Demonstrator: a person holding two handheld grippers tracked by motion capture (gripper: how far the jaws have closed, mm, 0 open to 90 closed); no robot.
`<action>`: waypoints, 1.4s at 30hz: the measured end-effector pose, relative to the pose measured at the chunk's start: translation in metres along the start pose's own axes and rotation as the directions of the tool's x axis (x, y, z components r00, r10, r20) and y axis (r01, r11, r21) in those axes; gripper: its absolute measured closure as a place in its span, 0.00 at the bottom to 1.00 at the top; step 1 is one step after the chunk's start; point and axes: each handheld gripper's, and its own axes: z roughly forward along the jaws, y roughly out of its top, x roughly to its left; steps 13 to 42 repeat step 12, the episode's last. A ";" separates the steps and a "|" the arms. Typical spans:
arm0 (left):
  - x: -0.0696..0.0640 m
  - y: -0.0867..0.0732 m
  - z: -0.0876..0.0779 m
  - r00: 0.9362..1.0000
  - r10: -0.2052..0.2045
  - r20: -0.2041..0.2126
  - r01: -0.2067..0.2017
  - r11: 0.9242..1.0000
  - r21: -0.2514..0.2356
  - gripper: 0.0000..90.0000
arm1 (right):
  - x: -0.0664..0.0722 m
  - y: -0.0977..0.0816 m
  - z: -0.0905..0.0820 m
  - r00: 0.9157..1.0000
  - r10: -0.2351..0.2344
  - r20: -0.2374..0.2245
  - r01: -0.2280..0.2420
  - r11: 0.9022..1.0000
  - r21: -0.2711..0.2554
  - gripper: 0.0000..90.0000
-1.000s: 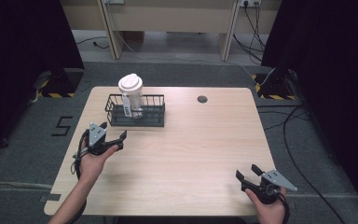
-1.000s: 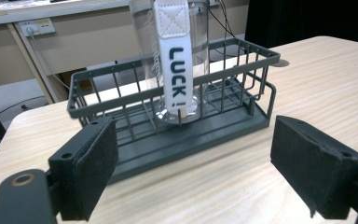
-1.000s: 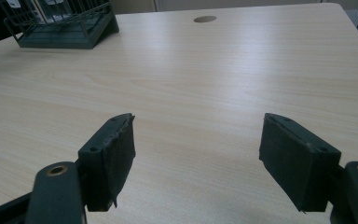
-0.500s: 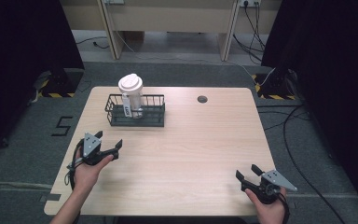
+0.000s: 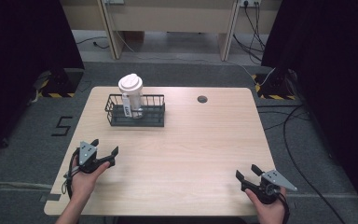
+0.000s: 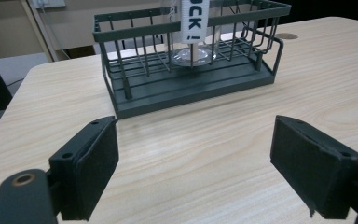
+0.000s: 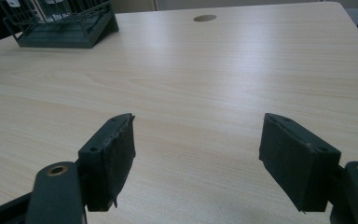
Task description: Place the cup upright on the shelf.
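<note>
A dark wire basket (image 5: pixel 154 106) stands at the back left of the wooden table (image 5: pixel 205 140). Inside it a clear cup with a white lid (image 5: pixel 131 85) stands upright, a white label on its side. In the left gripper view the basket (image 6: pixel 135 95) lies straight ahead, and the cup's clear base (image 6: pixel 192 53) rests on its floor. My left gripper (image 5: pixel 106 147) is open at the front left, well short of the basket, with nothing between its jaws. My right gripper (image 5: pixel 247 172) is open at the front right edge, also holding nothing.
A round cable hole (image 5: pixel 202 99) sits in the table's back middle; it also appears in the right gripper view as the hole (image 7: pixel 205 18). Cables (image 5: pixel 298 140) trail over the grey floor to the right. Dark curtains hang on both sides.
My left gripper has drawn back from the basket toward the front left edge of the table. The right gripper has stayed where it was.
</note>
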 end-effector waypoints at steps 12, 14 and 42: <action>0.001 -0.012 -0.007 1.000 -0.021 -0.007 0.021 1.000 0.006 0.17 | 0.001 0.000 0.001 1.000 -0.009 -0.005 0.009 1.000 0.007 0.30; 0.001 -0.012 -0.007 1.000 -0.021 -0.007 0.021 1.000 0.006 0.17 | 0.001 0.000 0.001 1.000 -0.009 -0.005 0.009 1.000 0.007 0.30; 0.001 -0.012 -0.007 1.000 -0.021 -0.007 0.021 1.000 0.006 0.17 | 0.001 0.000 0.001 1.000 -0.009 -0.005 0.009 1.000 0.007 0.30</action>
